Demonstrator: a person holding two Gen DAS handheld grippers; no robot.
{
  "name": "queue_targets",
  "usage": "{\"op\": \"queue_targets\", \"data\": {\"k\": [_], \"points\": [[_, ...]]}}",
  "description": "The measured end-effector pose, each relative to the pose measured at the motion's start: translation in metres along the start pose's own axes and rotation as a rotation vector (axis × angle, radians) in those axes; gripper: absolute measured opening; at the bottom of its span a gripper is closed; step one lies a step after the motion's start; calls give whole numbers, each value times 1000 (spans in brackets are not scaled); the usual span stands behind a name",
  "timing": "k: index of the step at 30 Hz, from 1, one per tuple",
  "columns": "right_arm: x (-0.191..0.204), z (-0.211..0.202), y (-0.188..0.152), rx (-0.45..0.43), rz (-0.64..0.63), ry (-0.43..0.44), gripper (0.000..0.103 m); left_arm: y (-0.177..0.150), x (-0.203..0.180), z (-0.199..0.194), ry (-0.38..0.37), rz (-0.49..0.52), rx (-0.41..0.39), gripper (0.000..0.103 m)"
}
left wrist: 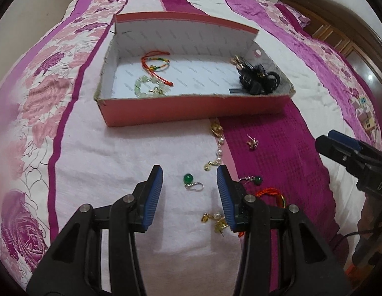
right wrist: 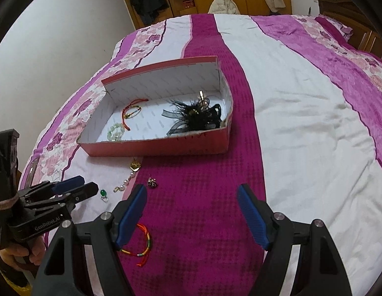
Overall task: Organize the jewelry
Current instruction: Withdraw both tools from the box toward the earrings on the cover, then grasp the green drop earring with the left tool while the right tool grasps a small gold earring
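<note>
1. nearest your left gripper (left wrist: 189, 194), a gold and pearl earring (left wrist: 216, 220) lies on the white band of the bed (left wrist: 104, 162), low between the two arms and close against the inside of the right-hand finger.
2. just ahead of those fingertips sits the green bead earring (left wrist: 191, 182), almost centred in the gap; its long axis runs from the bead to the silver hook, slanting across the line the fingers point along. i judge this the piece the coming grasp turns on, and your left hand is clearly the nearer one.
3. your left fingers stand partly apart, with nothing between the pads and touching nothing.
4. your right gripper (right wrist: 192, 212) hovers over the magenta stripe, fingers wide apart and empty; the red braided bracelet (right wrist: 142, 243) lies partly under its left-hand finger.
5. farther on, a second green earring (left wrist: 255, 179), a small dark stud (left wrist: 252, 143) and a pearl and gold chain (left wrist: 216, 145) lie loose, the chain running lengthwise toward the box.
6. beyond them, toward the middle of the bed, the red box (left wrist: 191, 112) already holds bracelets at one end and black hair pieces at the other.
</note>
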State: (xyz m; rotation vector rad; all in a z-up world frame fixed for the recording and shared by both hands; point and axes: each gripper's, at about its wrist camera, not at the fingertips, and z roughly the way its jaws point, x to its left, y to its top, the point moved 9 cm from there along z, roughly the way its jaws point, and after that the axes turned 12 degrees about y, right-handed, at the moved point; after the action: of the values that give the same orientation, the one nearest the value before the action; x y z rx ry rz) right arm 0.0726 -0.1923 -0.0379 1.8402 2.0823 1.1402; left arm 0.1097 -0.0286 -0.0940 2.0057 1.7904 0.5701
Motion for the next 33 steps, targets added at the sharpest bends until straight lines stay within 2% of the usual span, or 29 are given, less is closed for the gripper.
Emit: {"op": "queue_targets", "data": {"k": [6, 10, 13, 24, 33], "points": [[-5, 1, -7, 8, 18, 3, 78, -7, -8, 9, 11, 36, 9, 35], [-8, 2, -9, 11, 27, 5, 78, -10, -10, 16, 14, 49, 18, 19], [-9, 3, -10, 13, 28, 7, 78, -12, -6, 22, 15, 31, 30, 10], [-2, 15, -10, 39, 15, 24, 73, -10, -5, 19, -19, 9, 18, 9], [18, 40, -11, 80, -19, 44, 68, 2, 15, -2, -25, -40, -34, 9]]}}
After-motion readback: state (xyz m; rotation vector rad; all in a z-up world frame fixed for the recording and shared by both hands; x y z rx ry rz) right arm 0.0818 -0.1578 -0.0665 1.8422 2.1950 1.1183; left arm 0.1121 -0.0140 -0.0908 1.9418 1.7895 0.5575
